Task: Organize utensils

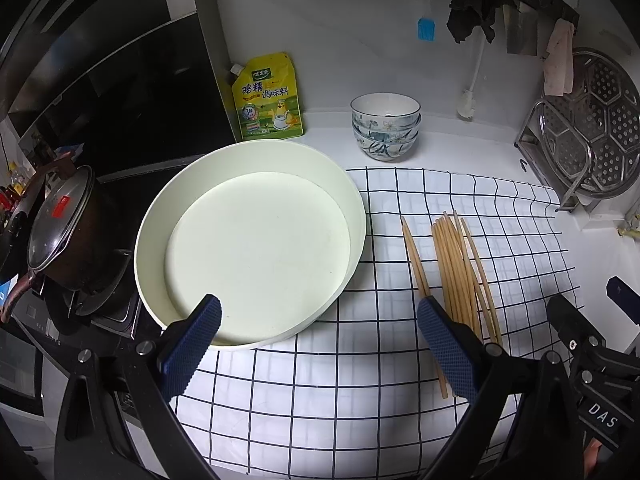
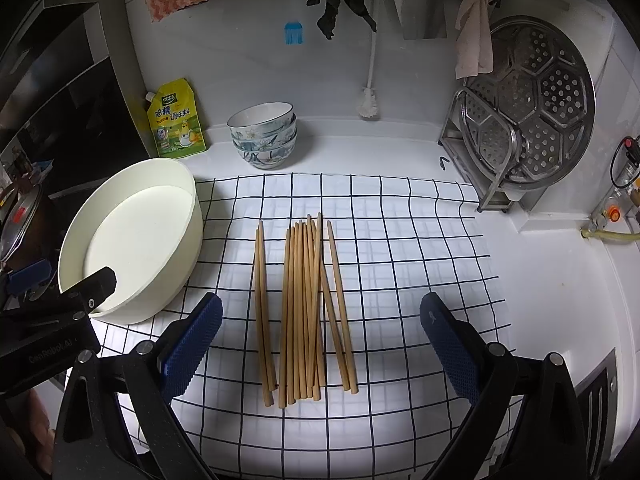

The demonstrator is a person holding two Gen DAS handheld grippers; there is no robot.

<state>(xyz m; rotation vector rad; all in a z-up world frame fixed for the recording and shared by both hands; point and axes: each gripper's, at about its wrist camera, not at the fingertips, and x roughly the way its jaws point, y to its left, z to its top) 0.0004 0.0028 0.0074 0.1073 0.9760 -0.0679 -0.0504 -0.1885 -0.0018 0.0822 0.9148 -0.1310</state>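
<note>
Beside chopsticks: cream tub, bowls.

A home kitchen: a white tabletop runs up to a white wall, with a lidded pot on a gas stove at the left and a dark range hood above it. Stacked floral bowls, a yellow seasoning pouch and a steel rack holding a perforated steamer plate stand along the back; cloths, a blue silicone brush and a bottle brush hang from a wall rail
</note>
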